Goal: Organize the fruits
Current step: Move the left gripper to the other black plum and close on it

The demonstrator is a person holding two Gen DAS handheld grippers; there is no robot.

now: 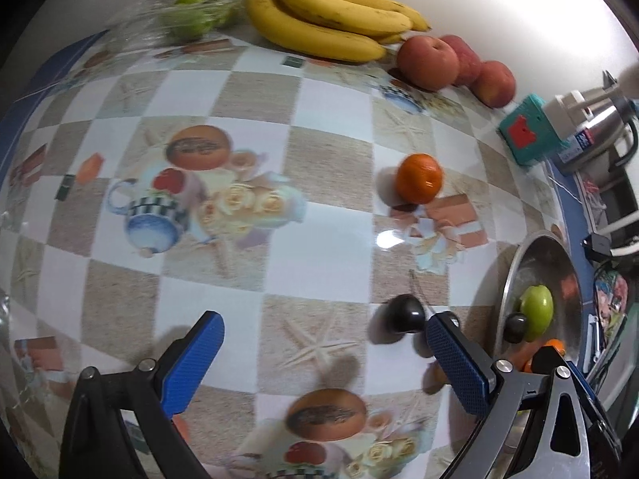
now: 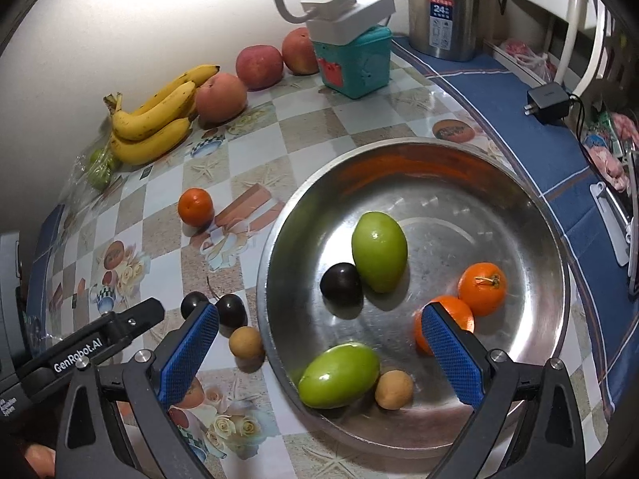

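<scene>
Fruits fill my steel bowl (image 2: 399, 151); one mandarin (image 1: 419, 179) waits outside. Both my left gripper (image 1: 323, 355) and right gripper (image 2: 319, 355) gape wide, empty. Next, probably, I collect it.

Left hand-held gripper (image 1: 323, 329) fills the bottom of its own view, blue-padded fingers (image 1: 195, 363) spread wide apart with nothing between them, black linkage arms angling up from the lower corners. Right hand-held gripper (image 2: 319, 329) sits just the same in its own view, blue pads (image 2: 453, 353) splayed wide and empty, tips reaching to about mid-lower frame. And there, at the lower left of the right wrist view, the left tool's black body pokes in, slanting up toward the centre, close beside the right one's left finger.
</scene>
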